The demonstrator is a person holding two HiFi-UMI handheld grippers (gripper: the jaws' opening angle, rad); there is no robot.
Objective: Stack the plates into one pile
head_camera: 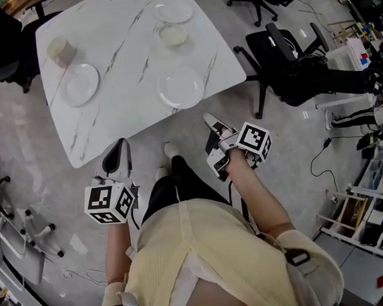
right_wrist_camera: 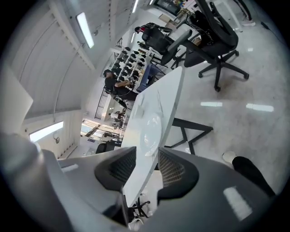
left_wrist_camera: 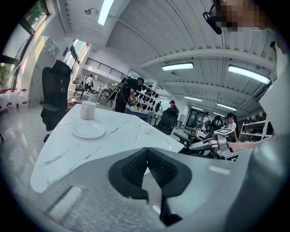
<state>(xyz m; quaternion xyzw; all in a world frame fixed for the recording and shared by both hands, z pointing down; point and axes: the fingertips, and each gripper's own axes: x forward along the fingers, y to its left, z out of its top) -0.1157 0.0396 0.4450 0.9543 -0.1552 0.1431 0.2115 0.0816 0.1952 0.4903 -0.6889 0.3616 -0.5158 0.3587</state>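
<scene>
Head view shows three plates and a small dish (head_camera: 173,35) spread apart on the tabletop (head_camera: 126,95), none stacked, so I judge this is the approach before a first pick. The nearest plate (head_camera: 181,88) sits by the tabletop's near edge; the left plate (head_camera: 79,84) and far plate (head_camera: 173,12) lie further in. Each is round and flat, rim up, with no long axis. My right gripper (right_wrist_camera: 146,157) is off the tabletop, fingers released and empty, rolled so their gap lines up with the tabletop's edge. Next I'd slide it onto the nearest plate's rim. My left gripper (left_wrist_camera: 147,156) is also short of the tabletop, fingers clenched on nothing.
</scene>
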